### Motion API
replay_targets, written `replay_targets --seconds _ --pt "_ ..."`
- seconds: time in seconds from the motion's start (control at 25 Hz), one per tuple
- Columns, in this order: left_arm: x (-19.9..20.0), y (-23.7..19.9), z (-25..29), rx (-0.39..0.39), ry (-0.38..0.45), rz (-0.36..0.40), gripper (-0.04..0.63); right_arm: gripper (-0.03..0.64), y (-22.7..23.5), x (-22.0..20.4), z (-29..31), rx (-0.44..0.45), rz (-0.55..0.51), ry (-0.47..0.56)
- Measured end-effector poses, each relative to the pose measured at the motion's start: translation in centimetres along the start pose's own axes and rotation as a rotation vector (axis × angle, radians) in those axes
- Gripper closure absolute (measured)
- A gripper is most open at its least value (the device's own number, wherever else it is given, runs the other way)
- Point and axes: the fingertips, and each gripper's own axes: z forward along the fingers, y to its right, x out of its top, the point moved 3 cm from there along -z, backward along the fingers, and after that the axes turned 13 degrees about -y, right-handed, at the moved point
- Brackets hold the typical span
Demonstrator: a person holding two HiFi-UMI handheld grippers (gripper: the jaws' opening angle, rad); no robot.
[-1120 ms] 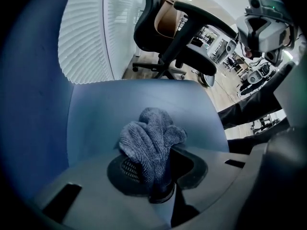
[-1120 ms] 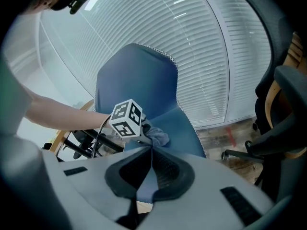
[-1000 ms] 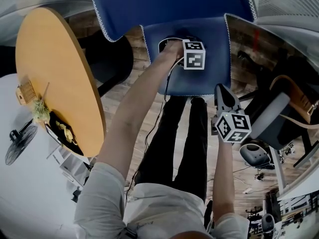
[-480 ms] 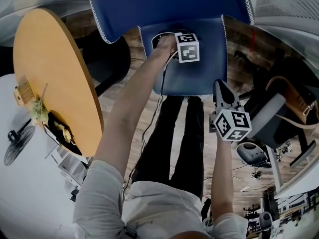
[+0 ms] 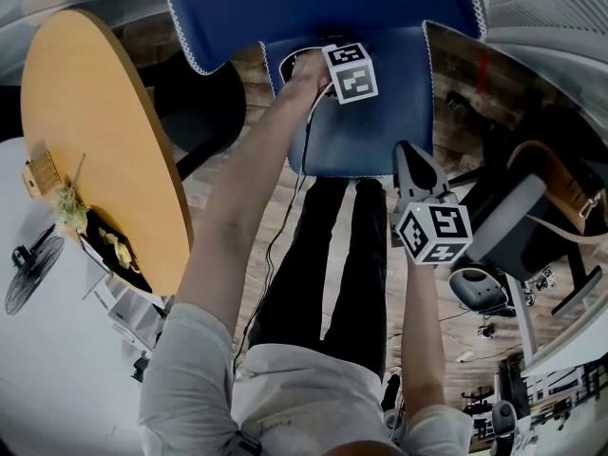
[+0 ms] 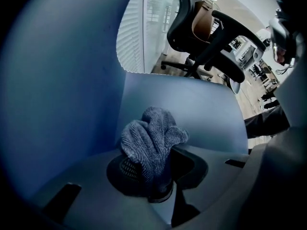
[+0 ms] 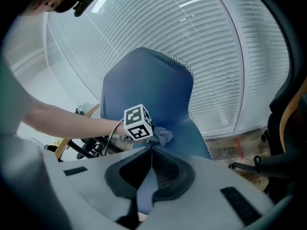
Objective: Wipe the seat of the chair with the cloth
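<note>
Left gripper (image 6: pixel 160 188) is pinching the cloth (image 6: pixel 151 138) on the blue seat (image 5: pixel 370 136) near the backrest; right gripper (image 7: pixel 150 149) hangs by the front edge, jaws together, empty; table (image 5: pixel 95 141) left, office chair (image 5: pixel 532 217) right.

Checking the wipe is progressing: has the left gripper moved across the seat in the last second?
Yes. The left gripper, shut on the cloth, has slid up the seat, away from its front edge toward the backrest.
</note>
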Motion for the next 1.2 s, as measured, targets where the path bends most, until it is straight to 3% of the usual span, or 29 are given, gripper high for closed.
replay_targets --seconds 0.12,0.16,0.24,0.32,0.6,0.76,1.0,1.2 --pt "-0.2 -0.6 -0.1 0.067 -0.003 -0.021 0.455 0.592 -0.5 0.2 0.1 0.007 -0.009 0.001" --pt "-0.3 -1.1 -0.1 0.111 -0.01 -0.027 0.442 0.592 -0.5 0.1 0.1 0.007 -0.013 -0.001" --pt "-1.0 -2.8 -0.3 0.242 -0.048 -0.025 0.488 0.592 -0.2 0.0 0.1 0.003 -0.023 -0.006" --pt "-2.0 -4.1 -0.3 0.349 -0.089 0.006 0.488 0.592 0.4 0.0 -0.1 -0.008 -0.028 -0.007" --pt "-2.3 -3.4 0.1 0.602 -0.139 0.159 0.5 0.592 2.7 -0.2 -0.8 -0.054 0.036 0.016" --pt "-2.5 -3.1 0.3 0.66 -0.139 0.204 0.503 0.592 2.7 -0.7 -0.8 -0.063 0.042 0.009" --pt "-3.2 -3.3 0.3 0.662 -0.123 0.187 0.505 0.592 1.7 -1.4 -0.3 -0.06 0.027 -0.01" --pt "-5.9 -3.5 0.5 0.666 -0.156 0.185 0.506 0.591 0.4 -1.8 0.4 -0.057 0.003 -0.033"
